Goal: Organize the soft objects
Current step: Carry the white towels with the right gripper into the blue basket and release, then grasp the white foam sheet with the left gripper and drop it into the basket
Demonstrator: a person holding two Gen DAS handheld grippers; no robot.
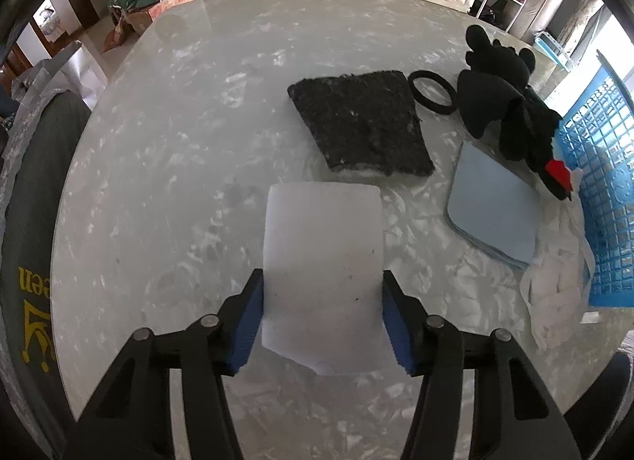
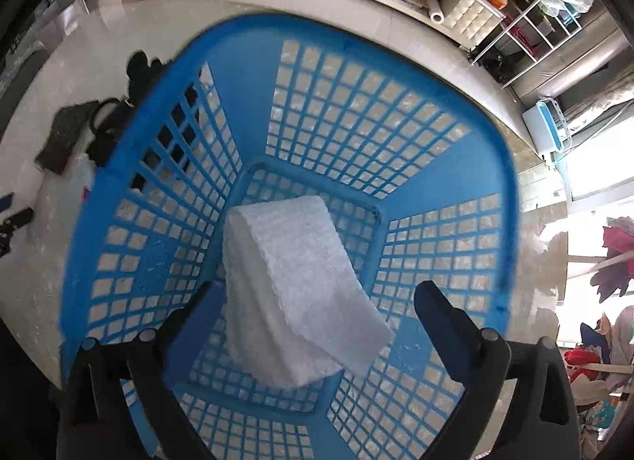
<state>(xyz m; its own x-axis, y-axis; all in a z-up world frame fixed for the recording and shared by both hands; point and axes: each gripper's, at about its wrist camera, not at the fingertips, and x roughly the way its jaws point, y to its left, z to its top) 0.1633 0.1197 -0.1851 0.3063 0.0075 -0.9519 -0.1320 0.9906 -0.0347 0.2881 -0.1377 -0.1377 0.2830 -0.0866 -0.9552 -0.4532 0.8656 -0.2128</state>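
Right wrist view: right gripper (image 2: 317, 321) jaws spread wide above the blue basket (image 2: 491, 166), freeing the white foam (image 2: 293, 281), while left gripper (image 1: 323, 325) jaws clamp a white sponge (image 1: 323, 253) beside it.

**Left closed on a pad, right spread wide**

My left gripper (image 1: 323, 325) points steeply down, its blue pads (image 1: 249, 325) pressed against both sides of the white foam sheet (image 1: 323, 261). My right gripper (image 2: 313, 313) also tilts steeply down, its jaws spread wide apart. The white folded foam (image 2: 293, 281) sits between its fingers, and the right-hand finger (image 2: 440, 313) stands clear of it.
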